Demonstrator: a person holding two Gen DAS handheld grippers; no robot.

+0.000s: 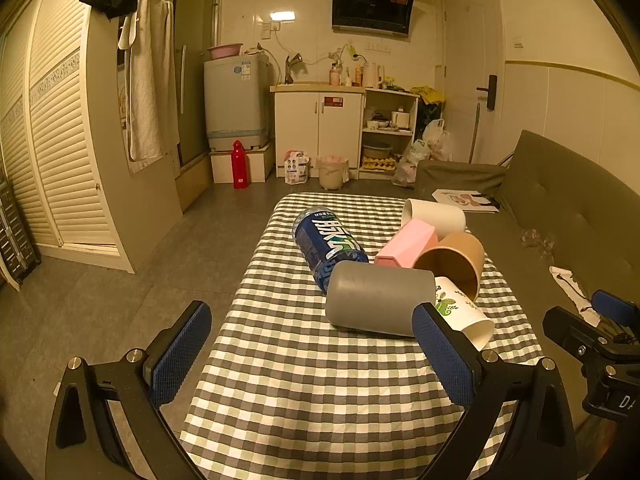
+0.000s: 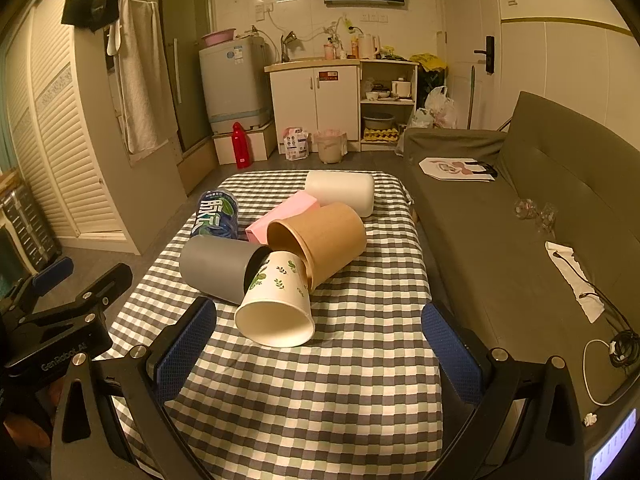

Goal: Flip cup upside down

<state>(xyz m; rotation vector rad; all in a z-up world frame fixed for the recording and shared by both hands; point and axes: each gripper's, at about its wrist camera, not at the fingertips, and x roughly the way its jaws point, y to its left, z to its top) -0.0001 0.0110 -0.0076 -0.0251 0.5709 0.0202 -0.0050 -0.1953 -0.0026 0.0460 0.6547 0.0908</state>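
Dim warm yellow indoor light, bright wall lamp [image 1: 282, 16] glaring left of the range hood [image 1: 372, 4], strong fisheye bending and dark vignette at edges, mostly sharp.

The left gripper [image 1: 310, 354] is a matte black frame whose two arms branch into a V, each with a triangular cut-out near its base. Round silver screws sit on the joints. Its fingers [image 1: 182, 354] carry flat blue pads with a fine dotted grip texture. The right gripper [image 2: 318, 350] is built the same: black arms, silver screws, blue textured fingers [image 2: 186, 350]. In the right wrist view the left gripper's black body bears pale lettering reading "GenRobot".
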